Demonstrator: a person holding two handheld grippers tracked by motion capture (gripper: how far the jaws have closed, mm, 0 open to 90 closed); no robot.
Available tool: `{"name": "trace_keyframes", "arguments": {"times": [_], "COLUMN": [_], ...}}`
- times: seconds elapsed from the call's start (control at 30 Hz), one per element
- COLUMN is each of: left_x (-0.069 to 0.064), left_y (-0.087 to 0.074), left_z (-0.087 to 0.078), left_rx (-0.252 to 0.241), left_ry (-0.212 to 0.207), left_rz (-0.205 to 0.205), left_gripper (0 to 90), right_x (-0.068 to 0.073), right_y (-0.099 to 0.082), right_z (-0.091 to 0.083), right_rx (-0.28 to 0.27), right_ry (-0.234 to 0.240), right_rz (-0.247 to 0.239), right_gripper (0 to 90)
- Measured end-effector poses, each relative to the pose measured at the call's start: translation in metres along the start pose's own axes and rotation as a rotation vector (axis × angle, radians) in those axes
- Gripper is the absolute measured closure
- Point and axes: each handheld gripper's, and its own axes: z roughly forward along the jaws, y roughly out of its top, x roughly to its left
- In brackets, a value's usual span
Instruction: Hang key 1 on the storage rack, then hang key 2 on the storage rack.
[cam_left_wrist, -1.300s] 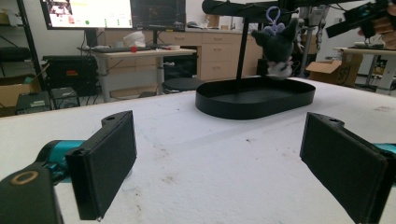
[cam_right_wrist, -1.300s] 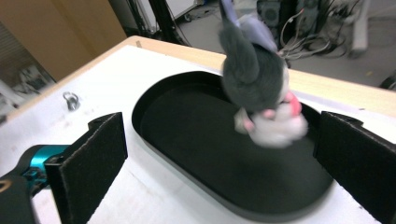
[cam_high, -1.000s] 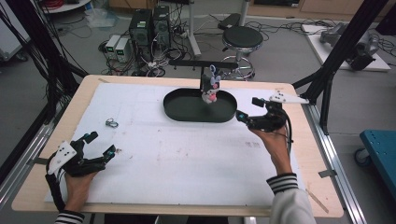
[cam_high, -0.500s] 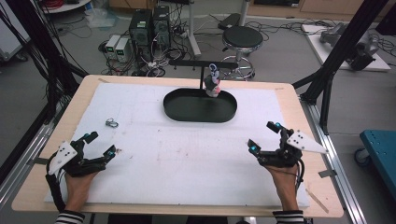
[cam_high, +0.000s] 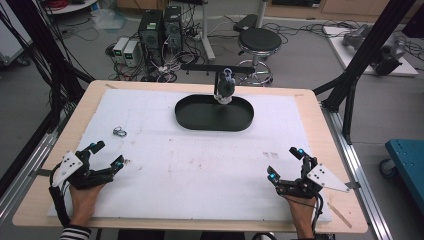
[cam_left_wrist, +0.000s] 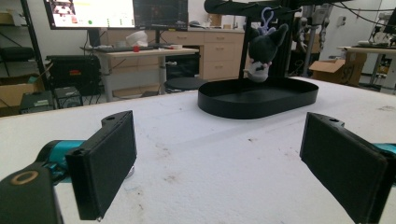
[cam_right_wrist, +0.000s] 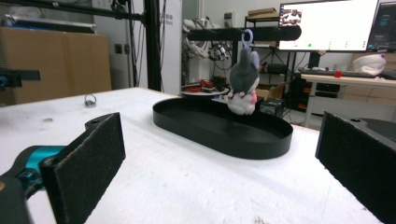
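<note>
At the far middle of the white table (cam_high: 200, 165) a black oval tray (cam_high: 214, 114) lies flat, and over its far rim a small grey and white plush toy (cam_high: 225, 89) hangs from a black bar (cam_high: 200, 67). The toy is attached by a pale blue clip, which is clear in the right gripper view, where the toy (cam_right_wrist: 243, 84) hangs just above the tray (cam_right_wrist: 224, 126), with its lower end close to the inside of it. I cannot tell if it touches the tray floor.

The left gripper (cam_high: 106, 156) rests at the near left corner of the table, in the person's left hand (cam_high: 85, 197). Its jaws stand wide apart and nothing is between them; in the left gripper view only the bare white surface shows between the two black pads. The right gripper (cam_high: 286, 163) is at the near right side, held in the right hand (cam_high: 300, 207), and its jaws are also spread wide with nothing in them. Both grippers point toward the tray and are well apart from it and from the toy.

A small metal ring (cam_high: 119, 132) lies on the table to the left of the tray, between it and the left gripper, touching neither.
</note>
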Motion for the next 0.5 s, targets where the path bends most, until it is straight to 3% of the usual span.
{"name": "trace_keyframes", "arguments": {"times": [0.17,0.5], "left_x": [-0.001,-0.001], "left_y": [0.0,0.0], "left_z": [0.0,0.0], "left_rx": [-0.001,0.001], "left_ry": [-0.005,-0.001], "left_rz": [0.013,0.008], "left_gripper": [11.3,10.8], "right_x": [-0.002,-0.002], "right_y": [-0.015,-0.016], "right_z": [0.0,0.001], "right_rx": [0.024,0.029], "right_ry": [-0.011,-0.02], "right_rz": [0.04,0.023], "right_gripper": [0.5,0.5]}}
